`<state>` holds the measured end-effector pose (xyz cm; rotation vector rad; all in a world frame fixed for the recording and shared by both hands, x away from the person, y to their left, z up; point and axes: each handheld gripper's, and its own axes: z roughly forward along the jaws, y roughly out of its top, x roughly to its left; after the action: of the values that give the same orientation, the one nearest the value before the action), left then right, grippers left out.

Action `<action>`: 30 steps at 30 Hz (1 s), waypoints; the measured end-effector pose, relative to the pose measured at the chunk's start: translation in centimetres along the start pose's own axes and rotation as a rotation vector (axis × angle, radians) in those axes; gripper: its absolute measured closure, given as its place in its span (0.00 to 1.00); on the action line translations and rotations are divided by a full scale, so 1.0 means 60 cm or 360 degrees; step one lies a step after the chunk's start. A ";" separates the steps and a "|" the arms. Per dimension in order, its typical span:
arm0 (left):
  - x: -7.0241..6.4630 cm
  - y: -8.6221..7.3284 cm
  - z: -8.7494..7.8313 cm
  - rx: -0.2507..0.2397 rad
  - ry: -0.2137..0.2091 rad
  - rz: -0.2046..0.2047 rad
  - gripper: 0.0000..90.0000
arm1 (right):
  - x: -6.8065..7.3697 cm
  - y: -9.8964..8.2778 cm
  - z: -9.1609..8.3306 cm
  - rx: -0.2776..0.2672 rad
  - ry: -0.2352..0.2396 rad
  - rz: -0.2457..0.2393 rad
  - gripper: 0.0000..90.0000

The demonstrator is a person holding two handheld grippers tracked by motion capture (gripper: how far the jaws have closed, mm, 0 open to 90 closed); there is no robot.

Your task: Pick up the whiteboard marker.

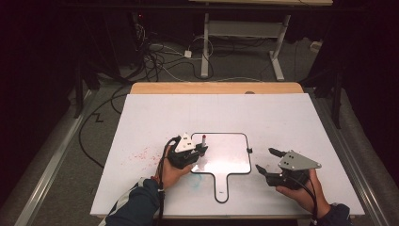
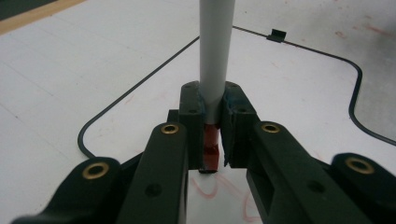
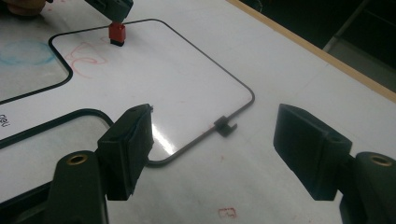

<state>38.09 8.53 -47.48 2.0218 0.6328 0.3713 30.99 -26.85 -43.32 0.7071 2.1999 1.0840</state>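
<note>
Pinching a white marker [image 2: 215, 51] upright between its jaws, the left gripper [image 2: 212, 135] sets the red tip apparently touching the whiteboard [image 2: 299, 93] below. The right gripper [image 3: 212, 154] rests beside the board, jaws spread, nothing between.

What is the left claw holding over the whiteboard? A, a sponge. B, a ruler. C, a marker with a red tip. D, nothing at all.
C: the left claw is shut on a marker, its red tip down on the whiteboard beside red scribbles.
</note>
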 end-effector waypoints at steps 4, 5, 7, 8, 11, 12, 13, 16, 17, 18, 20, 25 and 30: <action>0.003 0.000 -0.004 0.0027 0.0058 0.0071 0.87 | 0.000 0.000 0.001 0.0004 0.0003 0.0004 0.32; 0.006 -0.001 -0.005 0.0024 0.0058 0.0051 0.88 | 0.001 0.000 0.001 0.0006 0.0005 0.0002 0.32; 0.007 -0.004 -0.008 0.0022 0.0049 0.0020 0.88 | 0.002 0.000 0.001 0.0008 0.0008 -0.0006 0.32; 0.005 -0.004 -0.009 0.0024 0.0040 0.0009 0.88 | 0.002 0.000 0.001 0.0008 0.0008 -0.0005 0.32; -0.008 -0.008 -0.017 0.0039 0.0031 0.0069 0.88 | 0.002 0.000 0.000 0.0006 0.0007 -0.0010 0.32; -0.012 -0.011 -0.020 0.0035 0.0022 0.0061 0.88 | 0.001 -0.001 0.000 0.0006 0.0006 -0.0011 0.32; -0.016 -0.013 -0.022 0.0029 0.0011 0.0048 0.88 | 0.001 -0.001 0.000 0.0006 0.0008 -0.0005 0.32; -0.039 -0.012 -0.022 0.0036 -0.0037 0.0095 0.88 | 0.001 -0.001 0.001 0.0009 0.0008 -0.0009 0.32; -0.047 -0.011 -0.020 0.0036 -0.0053 0.0117 0.88 | 0.001 0.000 0.001 0.0009 0.0009 -0.0011 0.32; -0.053 -0.010 -0.018 0.0036 -0.0072 0.0126 0.87 | 0.002 0.000 0.001 0.0007 0.0007 -0.0016 0.32; -0.059 -0.008 -0.015 0.0044 -0.0072 0.0167 0.88 | 0.003 0.001 0.001 0.0006 0.0008 -0.0018 0.32; -0.024 -0.013 -0.024 0.0056 0.0017 0.0108 0.87 | 0.003 0.001 0.003 0.0008 0.0011 -0.0013 0.32; 0.014 -0.026 -0.033 0.0010 0.0055 -0.0083 0.88 | 0.004 0.002 -0.002 -0.0026 0.0044 -0.0023 0.32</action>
<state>37.38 11.06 -47.83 2.0046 0.7075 0.3740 30.80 -26.67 -43.21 0.6715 2.2139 1.1094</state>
